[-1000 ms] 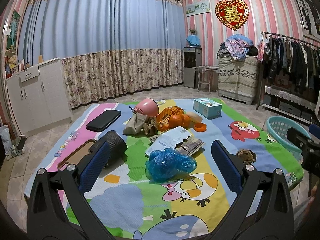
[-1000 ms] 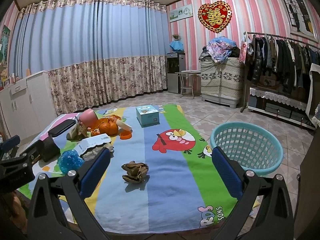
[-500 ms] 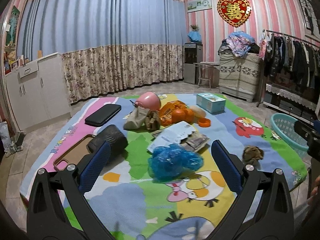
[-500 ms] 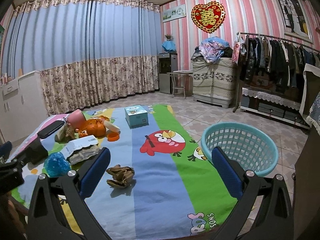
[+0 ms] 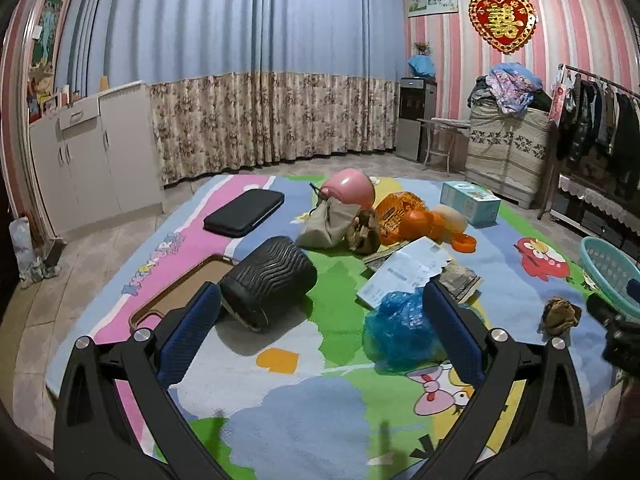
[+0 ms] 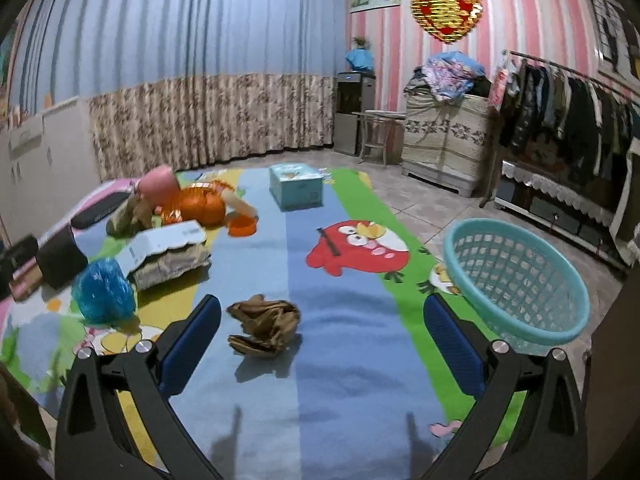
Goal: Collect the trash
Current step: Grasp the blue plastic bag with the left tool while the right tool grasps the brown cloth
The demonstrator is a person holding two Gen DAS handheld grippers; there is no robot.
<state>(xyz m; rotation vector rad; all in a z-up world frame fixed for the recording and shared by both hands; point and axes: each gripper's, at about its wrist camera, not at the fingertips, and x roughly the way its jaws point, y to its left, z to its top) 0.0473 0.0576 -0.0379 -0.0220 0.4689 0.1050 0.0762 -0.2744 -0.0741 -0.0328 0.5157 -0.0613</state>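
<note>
While a crumpled brown paper wad (image 6: 264,332) lies on the blue stripe of the cartoon play mat (image 6: 360,360), the right gripper (image 6: 320,340) hangs over it with its two blue fingers spread wide and nothing between them. The wad sits closer to the left finger than to the right one, and nothing touches it. A scrunched blue plastic bag (image 5: 400,328) lies on the mat too, left of the wad and well apart from it. The left gripper (image 5: 320,328) is wide open as well and holds nothing; the bag peeks out just beside its right finger, and a black ribbed roll (image 5: 268,280) lies near its left finger. Behind the bag are a torn white paper (image 5: 404,276) and a flat crinkled packet (image 6: 172,264) partly under it. Farther back sits a pile with a pink ball (image 5: 348,190), a tan cloth bag (image 5: 328,224) and orange things (image 5: 416,220). A small teal box (image 6: 296,186) stands alone near the far edge of the mat. A teal basket (image 6: 516,280) sits tilted at the right edge of the mat, near the wad's side, and looks empty.
</note>
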